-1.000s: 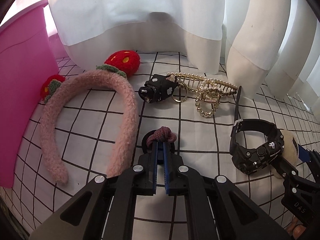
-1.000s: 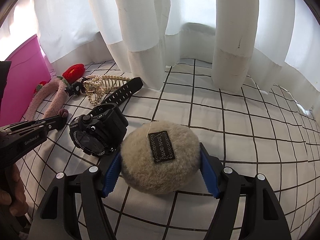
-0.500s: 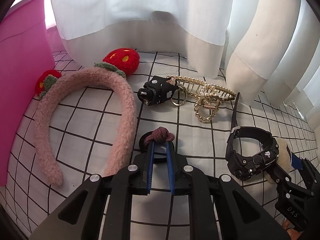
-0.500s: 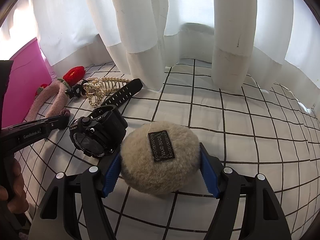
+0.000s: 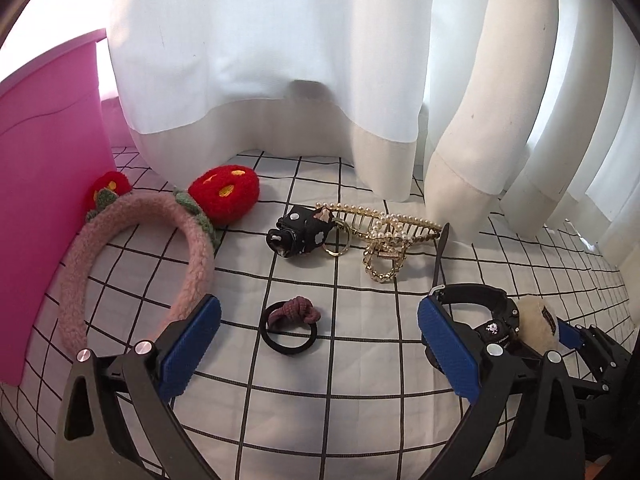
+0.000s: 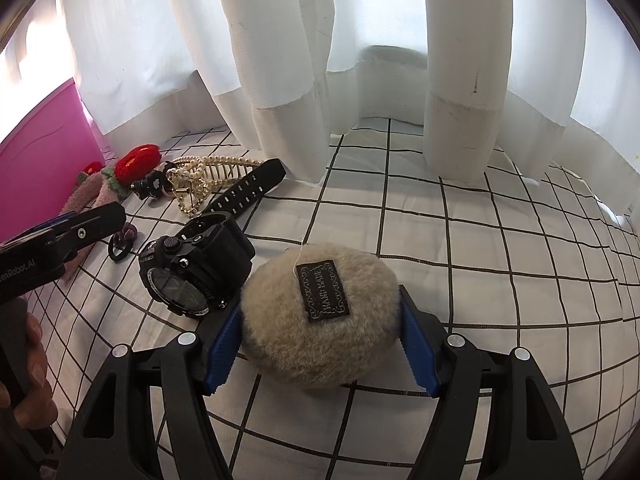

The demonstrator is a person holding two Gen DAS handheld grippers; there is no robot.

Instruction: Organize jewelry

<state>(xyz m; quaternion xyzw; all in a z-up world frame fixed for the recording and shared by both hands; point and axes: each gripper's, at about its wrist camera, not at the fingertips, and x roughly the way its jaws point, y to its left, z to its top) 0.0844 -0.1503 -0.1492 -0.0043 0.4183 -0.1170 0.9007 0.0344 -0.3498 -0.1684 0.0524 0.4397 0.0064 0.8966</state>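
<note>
My left gripper (image 5: 320, 350) is open and empty, its jaws wide apart. A black hair tie with a mauve knot (image 5: 291, 326) lies on the checked cloth between and just beyond the fingertips. My right gripper (image 6: 318, 344) is shut on a beige fluffy pompom (image 6: 320, 312) with a dark label, resting on the cloth. A black watch (image 6: 196, 268) lies just left of the pompom and also shows in the left wrist view (image 5: 480, 320). A pink strawberry headband (image 5: 136, 256), a black keyring charm (image 5: 300, 236) and a gold pearl hair claw (image 5: 384, 240) lie farther back.
A pink box (image 5: 44, 200) stands at the left edge against the headband. White curtains (image 5: 280, 60) hang along the back of the cloth-covered surface (image 6: 500, 272). The left gripper (image 6: 60, 236) and a hand show at the left of the right wrist view.
My left gripper has let go of the hair tie, opened wide and drawn back a little. The hair tie now lies flat on the cloth. The right gripper keeps its hold on the pompom.
</note>
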